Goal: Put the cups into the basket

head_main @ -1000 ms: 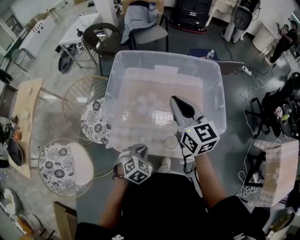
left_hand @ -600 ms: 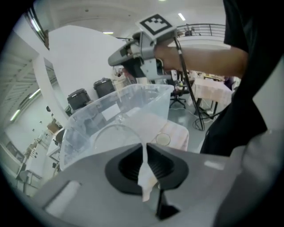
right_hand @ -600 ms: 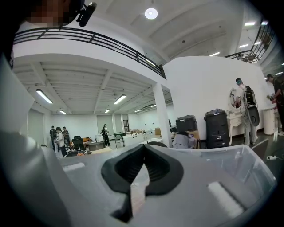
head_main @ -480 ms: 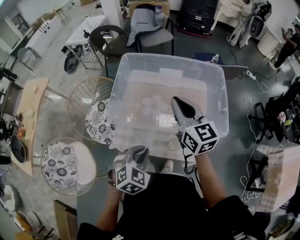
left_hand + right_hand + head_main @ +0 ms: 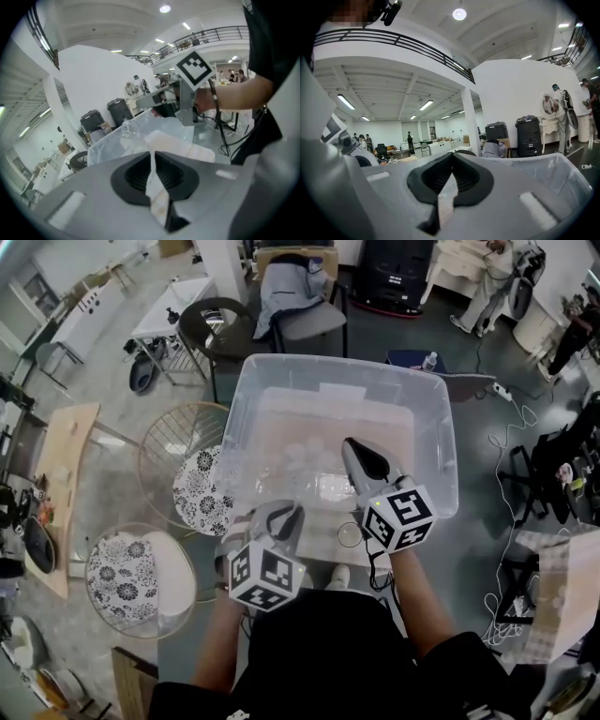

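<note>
L claw (image 5: 285, 516) is nearly closed, jaws at a thin slit, and seems to pinch the wall of a clear cup (image 5: 127, 128) that sticks out just past & left of its tips. It's a thin-wall grip, prob. so the cup hangs free for a drop. The claw tilts down at the near edge of the clear bin (image 5: 433, 442), w/ the wire basket (image 5: 155, 434) off to its left, near but not under it yet. My guess: next is a swing left over the floral liner (image 5: 199, 491). R claw (image 5: 351, 446) is fully closed on nothing, held level over the bin w/ the loose cups (image 5: 300, 448) just left of & below its tips, likely parked to stay clear. A spare cup (image 5: 349, 534) sits just behind it, by its marker cube (image 5: 401, 515).
</note>
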A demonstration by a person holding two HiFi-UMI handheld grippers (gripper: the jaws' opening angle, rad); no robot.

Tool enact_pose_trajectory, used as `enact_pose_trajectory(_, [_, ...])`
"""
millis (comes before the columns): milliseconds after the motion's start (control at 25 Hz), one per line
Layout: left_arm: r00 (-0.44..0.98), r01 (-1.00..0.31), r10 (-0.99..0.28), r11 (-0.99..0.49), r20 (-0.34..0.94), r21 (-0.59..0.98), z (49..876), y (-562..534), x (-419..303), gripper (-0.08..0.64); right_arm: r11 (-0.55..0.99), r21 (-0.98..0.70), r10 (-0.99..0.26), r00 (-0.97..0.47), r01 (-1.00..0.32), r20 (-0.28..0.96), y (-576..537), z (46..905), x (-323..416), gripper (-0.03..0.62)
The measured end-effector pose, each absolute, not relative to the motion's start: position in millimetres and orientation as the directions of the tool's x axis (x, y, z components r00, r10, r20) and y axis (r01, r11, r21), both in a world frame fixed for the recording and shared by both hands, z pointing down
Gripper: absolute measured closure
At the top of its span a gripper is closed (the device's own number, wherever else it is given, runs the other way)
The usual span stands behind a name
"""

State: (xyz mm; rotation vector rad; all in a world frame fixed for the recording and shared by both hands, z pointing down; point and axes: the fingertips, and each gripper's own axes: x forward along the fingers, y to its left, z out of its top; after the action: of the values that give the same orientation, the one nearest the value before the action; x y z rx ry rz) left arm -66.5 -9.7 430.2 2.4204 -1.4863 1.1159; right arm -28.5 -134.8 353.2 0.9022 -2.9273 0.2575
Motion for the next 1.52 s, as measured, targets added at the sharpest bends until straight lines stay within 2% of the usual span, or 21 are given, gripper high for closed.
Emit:
enact_pose_trajectory(440, [0.282,-0.781,-0.693,-0.567,0.663,-0.261,454.4,-75.5,-74.1,0.528,0.792,-0.137,-0.581,-0.804,-0.594,0.128,-147.2,360.8,-26.9,0.591])
enact_pose_trajectory(880, [0.318,-0.707,-0.566,-0.676,0.76,-0.208,503.6,-125.2,-76.7,0.526,0.763,-0.141,-0.612,-0.775,-0.631,0.155,-168.0,372.1,-24.1,0.591])
enact_pose_trajectory(1520, [0.349,-0.583,-0.316,-0.81,0.882,-0.059,610.5,-154.4,-74.5,0.526,0.711,-0.146,-0.652,-0.723,-0.688,0.231,-193.4,399.8,-16.6,0.591])
